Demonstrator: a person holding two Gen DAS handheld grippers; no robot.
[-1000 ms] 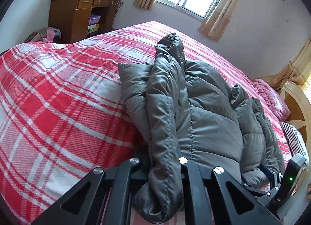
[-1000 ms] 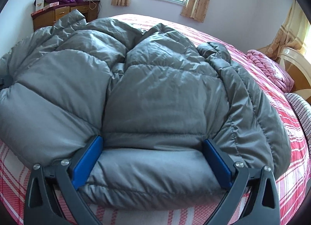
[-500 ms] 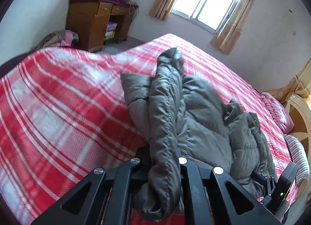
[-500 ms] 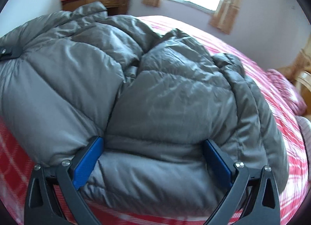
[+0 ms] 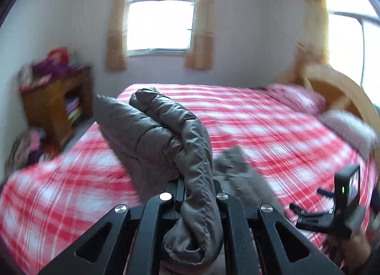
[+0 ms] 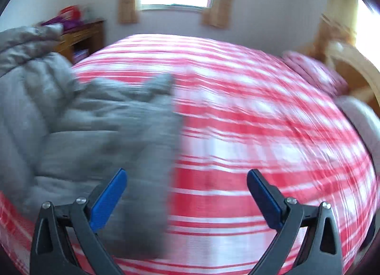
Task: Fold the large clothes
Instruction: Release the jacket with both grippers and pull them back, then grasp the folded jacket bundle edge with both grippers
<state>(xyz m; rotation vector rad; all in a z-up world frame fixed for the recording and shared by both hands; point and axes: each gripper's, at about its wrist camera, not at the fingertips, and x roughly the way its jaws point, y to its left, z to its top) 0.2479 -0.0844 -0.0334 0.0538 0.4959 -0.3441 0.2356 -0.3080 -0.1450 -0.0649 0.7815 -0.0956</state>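
Note:
A grey puffer jacket [image 5: 163,137] is bunched and lifted above the red plaid bed [image 5: 261,127]. My left gripper [image 5: 197,187] is shut on a thick fold of the jacket, which hangs over its jaws. In the right wrist view the jacket [image 6: 95,127] fills the left side, blurred. My right gripper [image 6: 187,180] is open with blue pads [image 6: 109,196], and nothing shows between them. The right gripper also shows at the right edge of the left wrist view [image 5: 332,213].
A wooden desk [image 5: 54,103] with clutter stands at the far left by the wall. A pink pillow [image 5: 299,96] and a wooden headboard [image 5: 337,92] are at the right. A window [image 5: 159,16] with curtains is behind the bed.
My left gripper has lifted its jacket fold and turned toward the window. My right gripper has come off the jacket and swung right; the jacket now lies to its left. Both views are motion-blurred.

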